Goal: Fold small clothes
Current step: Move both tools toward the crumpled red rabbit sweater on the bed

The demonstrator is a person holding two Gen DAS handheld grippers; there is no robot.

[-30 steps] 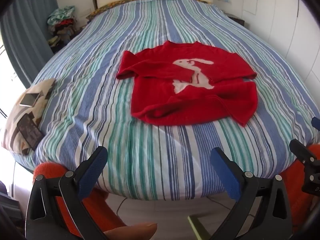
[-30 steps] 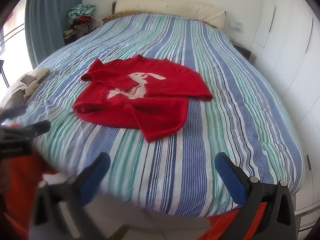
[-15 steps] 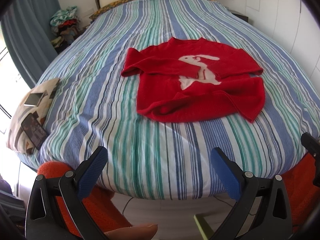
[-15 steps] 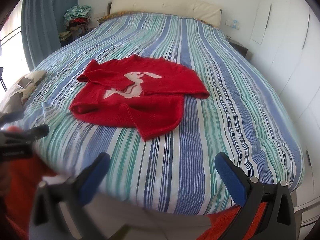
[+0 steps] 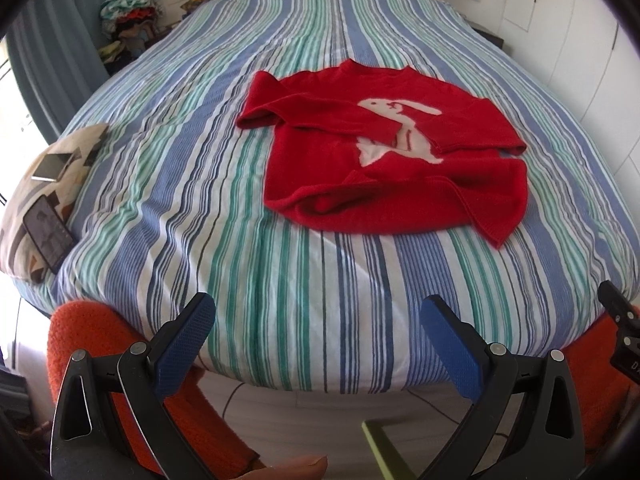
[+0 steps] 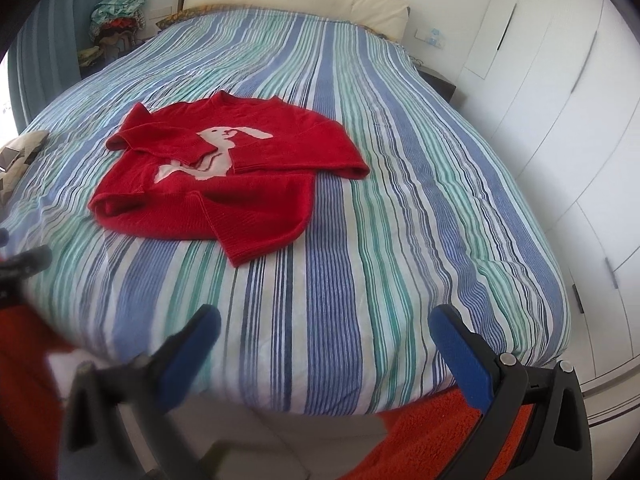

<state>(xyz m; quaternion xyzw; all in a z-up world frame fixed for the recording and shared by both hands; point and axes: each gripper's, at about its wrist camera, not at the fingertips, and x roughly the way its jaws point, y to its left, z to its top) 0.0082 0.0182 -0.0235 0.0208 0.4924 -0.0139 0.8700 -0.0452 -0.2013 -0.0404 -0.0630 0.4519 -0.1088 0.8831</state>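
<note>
A small red sweater (image 5: 384,156) with a white rabbit on its chest lies rumpled on the striped bed cover (image 5: 192,168), its sleeves crossed over the front and the hem bunched. The same sweater (image 6: 224,176) shows left of centre in the right wrist view. My left gripper (image 5: 318,312) hangs open over the bed's near edge, well short of the sweater, with nothing between its blue pads. My right gripper (image 6: 326,316) is open too and holds nothing, also at the near edge of the bed cover (image 6: 400,208).
A patterned cushion (image 5: 56,184) with two phones on it lies at the bed's left edge. A pile of clothes (image 5: 128,12) sits at the far left by a blue curtain. White wardrobe doors (image 6: 568,120) line the right side. Orange fabric (image 6: 432,440) lies under the grippers.
Both grippers have moved forward toward the bed, so the sweater looks larger and nearer. Both stay open, and the sweater has not moved.
</note>
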